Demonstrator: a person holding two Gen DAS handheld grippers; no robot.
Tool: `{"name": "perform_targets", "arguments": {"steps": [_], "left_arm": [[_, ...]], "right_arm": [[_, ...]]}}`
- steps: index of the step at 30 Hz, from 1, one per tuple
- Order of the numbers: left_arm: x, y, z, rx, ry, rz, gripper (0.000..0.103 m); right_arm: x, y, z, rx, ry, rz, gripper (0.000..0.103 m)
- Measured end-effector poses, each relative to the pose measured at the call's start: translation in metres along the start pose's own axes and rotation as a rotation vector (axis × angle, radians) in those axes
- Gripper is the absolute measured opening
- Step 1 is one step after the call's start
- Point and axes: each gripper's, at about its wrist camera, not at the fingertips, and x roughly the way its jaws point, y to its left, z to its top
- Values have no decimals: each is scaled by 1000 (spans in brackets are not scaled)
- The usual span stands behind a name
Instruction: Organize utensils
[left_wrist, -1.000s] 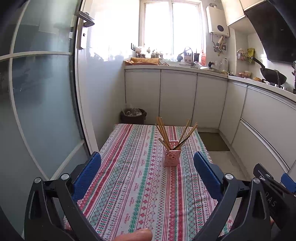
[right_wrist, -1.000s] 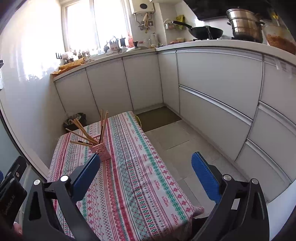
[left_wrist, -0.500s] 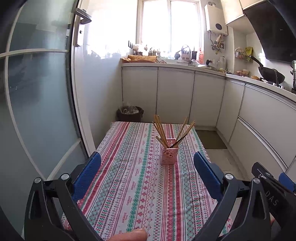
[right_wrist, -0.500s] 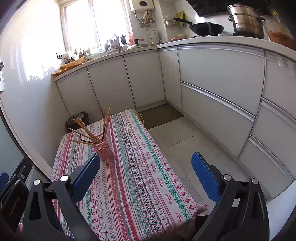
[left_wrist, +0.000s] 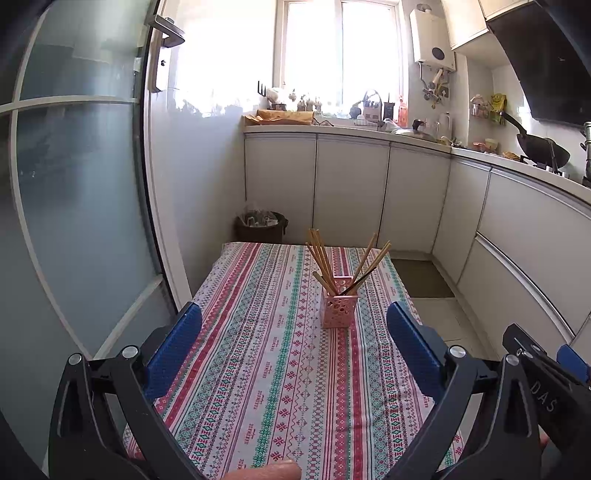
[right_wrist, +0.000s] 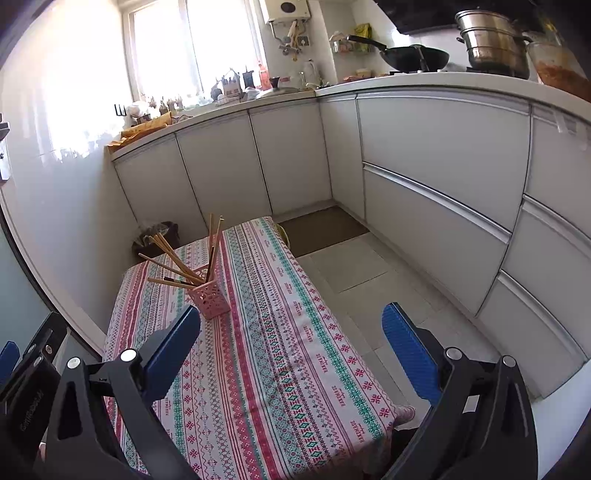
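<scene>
Nearest in the left wrist view, the left gripper (left_wrist: 294, 345) is hovering over the near end of a striped tablecloth (left_wrist: 273, 387), its blue pads wide apart and holding nothing. A fingertip (left_wrist: 266, 472) is showing at the bottom edge. The right gripper (right_wrist: 291, 339) is likewise spread and empty, hanging over the cloth's right edge and the floor.

Farther along, a pink holder (left_wrist: 339, 305) is standing upright near the middle of the cloth. It is lying almost straight ahead of the left gripper, but far-left of the right one, so the left looks better lined up. Chopsticks (left_wrist: 325, 260) are fanning out of it, long axes leaning left and right.

The right wrist view alone is showing one dark stick (right_wrist: 177, 280) lying nearly level. Farthest off, only the left view is showing the glass door (left_wrist: 74, 184).
</scene>
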Motion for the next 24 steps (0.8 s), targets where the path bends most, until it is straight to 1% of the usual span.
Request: {"name": "perform_targets", "arguments": {"steps": [24], "left_arm": [[0,2,0,-2,4,0,96]], "right_arm": [[-3,1,0,-5,5,11,96]]}}
